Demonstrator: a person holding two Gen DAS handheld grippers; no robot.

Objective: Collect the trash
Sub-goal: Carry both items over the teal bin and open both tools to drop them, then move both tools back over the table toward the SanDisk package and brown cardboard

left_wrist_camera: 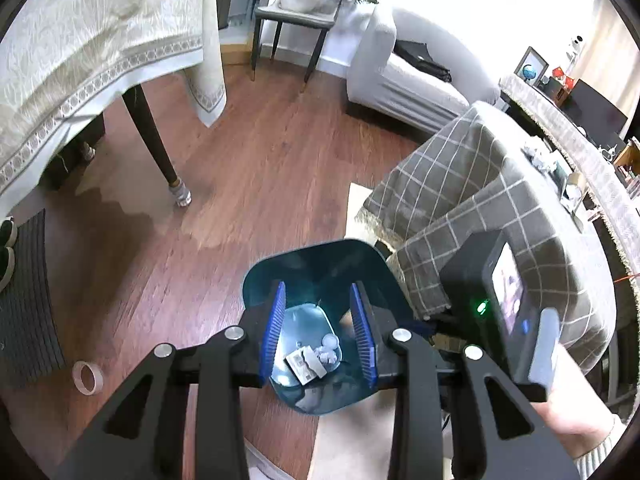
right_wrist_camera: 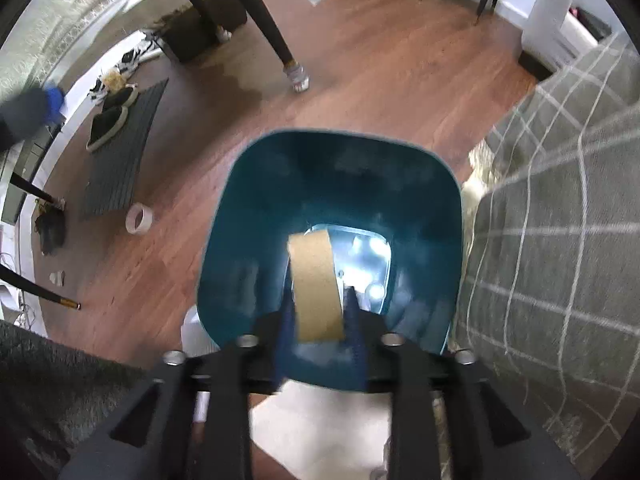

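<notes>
Right wrist view: right tongs (right_wrist_camera: 320, 316) point down into the blue bin (right_wrist_camera: 420, 200), a brown cardboard tape core (right_wrist_camera: 316, 284) between the blue pads. Whether the pads press on it cannot be told through the blur. The core looks light, stiff and thin-walled, best held across its flat faces, as here; hard squeezing could crush it.

Left wrist view: left tongs (left_wrist_camera: 320, 336) hang over the same bin, jaws apart with nothing between them. On the bin floor lie a small printed box (left_wrist_camera: 304, 366) and crumpled white paper (left_wrist_camera: 328, 354), both light. Outward, on the wooden floor (left_wrist_camera: 260, 168), a white tape roll (left_wrist_camera: 88, 378) lies well apart from the bin, not yet collected. A checked blanket (left_wrist_camera: 480, 184) sits just beside the bin.
</notes>
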